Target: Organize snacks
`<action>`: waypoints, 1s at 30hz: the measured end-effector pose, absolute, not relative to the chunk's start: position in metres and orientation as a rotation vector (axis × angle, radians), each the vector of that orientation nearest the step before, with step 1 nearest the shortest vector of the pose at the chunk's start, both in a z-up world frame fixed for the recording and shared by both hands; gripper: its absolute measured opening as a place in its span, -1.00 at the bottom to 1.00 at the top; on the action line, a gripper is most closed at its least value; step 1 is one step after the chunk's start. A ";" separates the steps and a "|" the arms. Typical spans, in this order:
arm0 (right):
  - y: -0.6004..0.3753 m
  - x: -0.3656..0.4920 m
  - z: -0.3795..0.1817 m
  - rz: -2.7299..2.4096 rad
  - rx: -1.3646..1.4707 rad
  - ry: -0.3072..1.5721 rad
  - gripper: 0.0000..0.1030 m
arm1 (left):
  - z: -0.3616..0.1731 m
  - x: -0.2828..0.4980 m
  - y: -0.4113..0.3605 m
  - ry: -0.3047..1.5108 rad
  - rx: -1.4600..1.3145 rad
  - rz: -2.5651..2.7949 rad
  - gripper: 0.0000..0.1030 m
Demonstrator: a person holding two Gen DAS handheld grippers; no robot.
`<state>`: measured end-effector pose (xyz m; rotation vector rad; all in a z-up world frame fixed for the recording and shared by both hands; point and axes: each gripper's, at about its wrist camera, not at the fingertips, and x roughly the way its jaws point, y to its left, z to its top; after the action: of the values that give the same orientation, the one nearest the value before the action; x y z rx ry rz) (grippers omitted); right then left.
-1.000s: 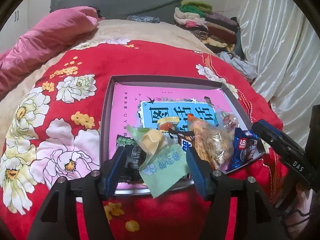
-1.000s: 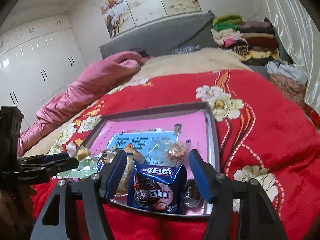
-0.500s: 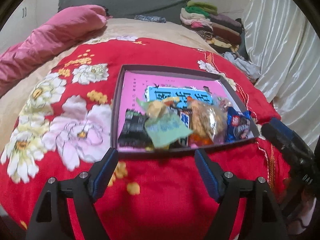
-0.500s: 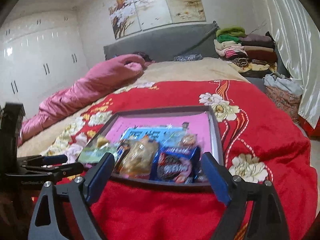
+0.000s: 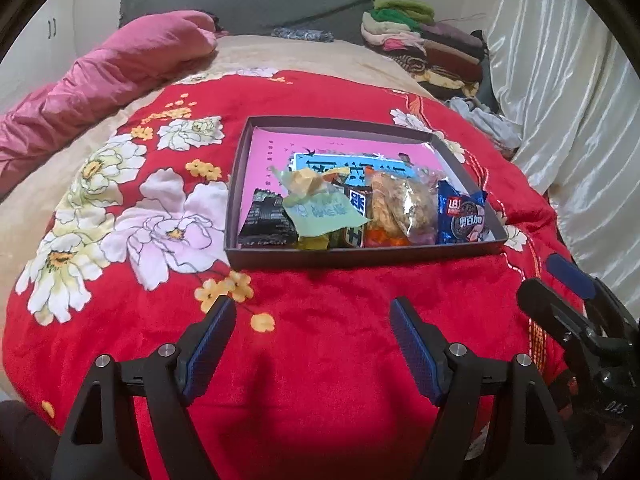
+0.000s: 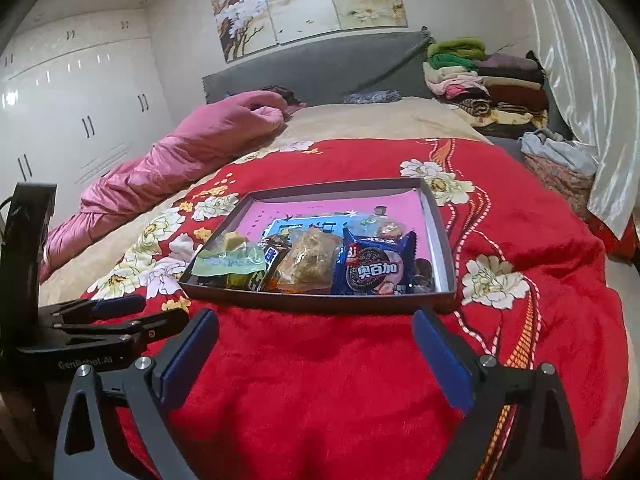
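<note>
We are holding both the left hand-held gripper and right hand-held gripper spread and empty low in frame, snacks sitting in the box mid-frame on the bed, so sorting looks finished, nothing left to grab.

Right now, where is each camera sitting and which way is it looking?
Left wrist view: sits on the left claw, looking down across the red blanket at the snack box; the right claw shows at its right edge.
Right wrist view: sits on the right claw, facing the same box and the headboard; the left claw shows at left.
Both share the box, blanket and blue cookie pack.
</note>
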<state>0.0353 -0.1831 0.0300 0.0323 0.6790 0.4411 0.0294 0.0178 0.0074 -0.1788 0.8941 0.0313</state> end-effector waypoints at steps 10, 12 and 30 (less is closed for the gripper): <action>-0.178 0.019 0.034 0.445 0.027 0.698 0.91 | 0.010 0.014 0.015 0.910 -0.174 0.020 0.56; -0.178 0.017 0.034 0.443 0.023 0.701 0.91 | 0.011 0.011 0.013 0.910 -0.168 0.015 0.56; -0.181 0.017 0.032 0.434 0.032 0.712 0.92 | 0.019 0.004 0.013 0.896 -0.152 0.019 0.56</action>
<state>0.0174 -0.1807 0.0324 0.0316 0.7119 0.4336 0.0044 0.0130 0.0187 -0.1515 0.8957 0.0193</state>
